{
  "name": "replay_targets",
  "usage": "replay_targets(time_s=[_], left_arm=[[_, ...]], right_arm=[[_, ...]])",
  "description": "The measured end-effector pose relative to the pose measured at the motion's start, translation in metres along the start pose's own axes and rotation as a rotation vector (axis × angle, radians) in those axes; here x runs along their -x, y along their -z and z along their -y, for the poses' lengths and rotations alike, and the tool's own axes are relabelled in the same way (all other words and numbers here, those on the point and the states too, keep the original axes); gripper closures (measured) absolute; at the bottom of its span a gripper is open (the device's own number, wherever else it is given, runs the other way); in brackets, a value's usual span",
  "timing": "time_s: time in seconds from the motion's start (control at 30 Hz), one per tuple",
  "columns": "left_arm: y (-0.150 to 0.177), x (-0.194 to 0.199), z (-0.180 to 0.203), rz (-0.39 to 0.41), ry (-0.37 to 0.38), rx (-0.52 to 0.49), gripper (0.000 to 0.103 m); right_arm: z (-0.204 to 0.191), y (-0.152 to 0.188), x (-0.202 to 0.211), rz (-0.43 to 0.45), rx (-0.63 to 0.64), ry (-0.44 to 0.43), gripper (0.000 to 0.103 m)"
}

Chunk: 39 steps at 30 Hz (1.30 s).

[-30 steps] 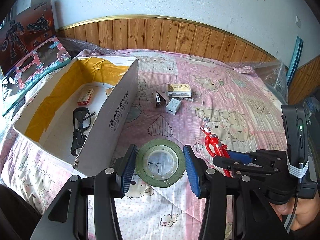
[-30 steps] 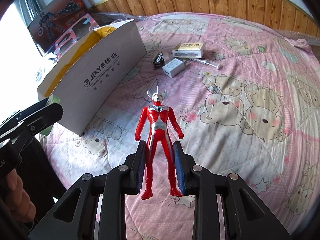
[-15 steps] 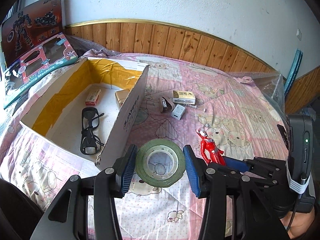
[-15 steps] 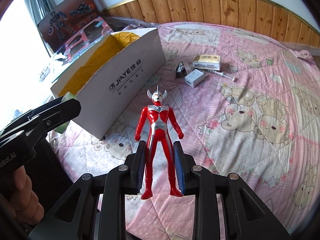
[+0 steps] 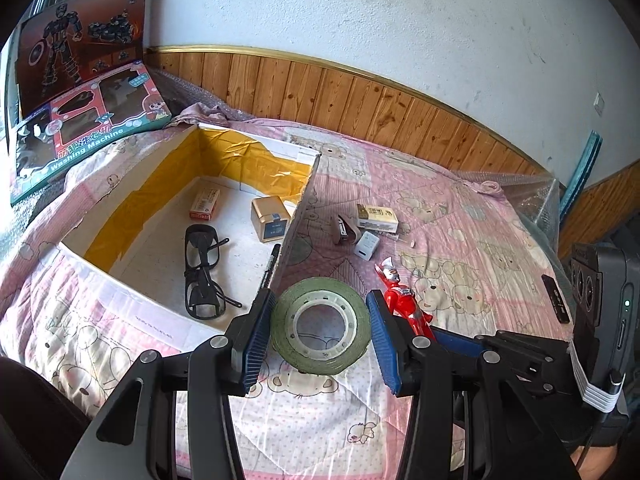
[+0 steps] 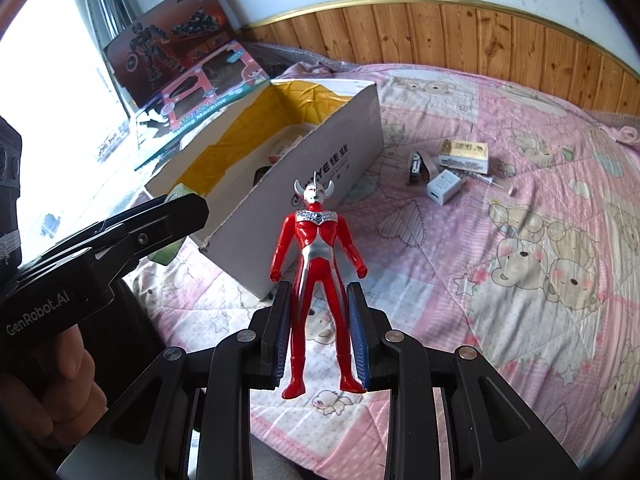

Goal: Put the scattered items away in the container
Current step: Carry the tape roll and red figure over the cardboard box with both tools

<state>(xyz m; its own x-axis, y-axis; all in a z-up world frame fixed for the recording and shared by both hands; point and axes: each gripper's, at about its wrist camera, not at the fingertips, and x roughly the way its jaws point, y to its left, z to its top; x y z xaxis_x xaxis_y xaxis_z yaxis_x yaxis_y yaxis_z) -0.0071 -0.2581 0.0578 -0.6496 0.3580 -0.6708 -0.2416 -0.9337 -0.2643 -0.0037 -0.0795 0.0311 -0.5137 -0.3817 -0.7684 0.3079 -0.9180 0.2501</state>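
Tape (image 5: 320,326), light and stiff, sits clamped across its rim in my left gripper (image 5: 320,332), just right of the box (image 5: 298,216). My right gripper (image 6: 319,332) pinches the figure (image 6: 318,276) by its legs; hard, slick plastic, so it may twist.

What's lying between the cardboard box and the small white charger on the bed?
In the right wrist view, only a grey stapler-like item lies between the box and the charger; otherwise bare pink quilt.

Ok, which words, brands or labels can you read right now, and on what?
"Washing Machine": pink and teal toy box against the wall.
"GenRobot.AI": black handle of the left gripper.
"...YE" plus two Chinese characters, partly hidden by the red and silver figure: white cardboard box wall.
Too small or blurred: yellow carton, gold box, red-white packet, dark robot-toy box.
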Motion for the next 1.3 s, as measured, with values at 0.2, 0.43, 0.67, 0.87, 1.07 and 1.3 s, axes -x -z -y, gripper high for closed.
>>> replay_targets(time_s=[0.2,0.43,0.67,0.87,1.07,1.3], left_arm=[[-0.009,0.008,-0.019,0.017,0.003,0.030,0.055],[-0.023,0.016,-0.043,0.040,0.002,0.069,0.055],[-0.041,0.024,-0.060,0.069,-0.001,0.088,0.055],[-0.054,0.020,-0.075,0.075,-0.015,0.104,0.055],[-0.064,0.012,-0.095,0.069,-0.031,0.132,0.055],[-0.074,0.002,-0.117,0.062,-0.051,0.158,0.055]], right_arm=[[-0.020,-0.011,-0.002,0.003,0.025,-0.013,0.075],[-0.045,-0.032,-0.001,0.014,0.067,-0.034,0.075],[-0.064,-0.056,-0.003,0.023,0.111,-0.052,0.075],[-0.073,-0.074,-0.010,0.021,0.144,-0.054,0.075],[-0.079,-0.090,-0.023,0.008,0.173,-0.057,0.075],[-0.086,-0.109,-0.038,-0.013,0.198,-0.061,0.075]])
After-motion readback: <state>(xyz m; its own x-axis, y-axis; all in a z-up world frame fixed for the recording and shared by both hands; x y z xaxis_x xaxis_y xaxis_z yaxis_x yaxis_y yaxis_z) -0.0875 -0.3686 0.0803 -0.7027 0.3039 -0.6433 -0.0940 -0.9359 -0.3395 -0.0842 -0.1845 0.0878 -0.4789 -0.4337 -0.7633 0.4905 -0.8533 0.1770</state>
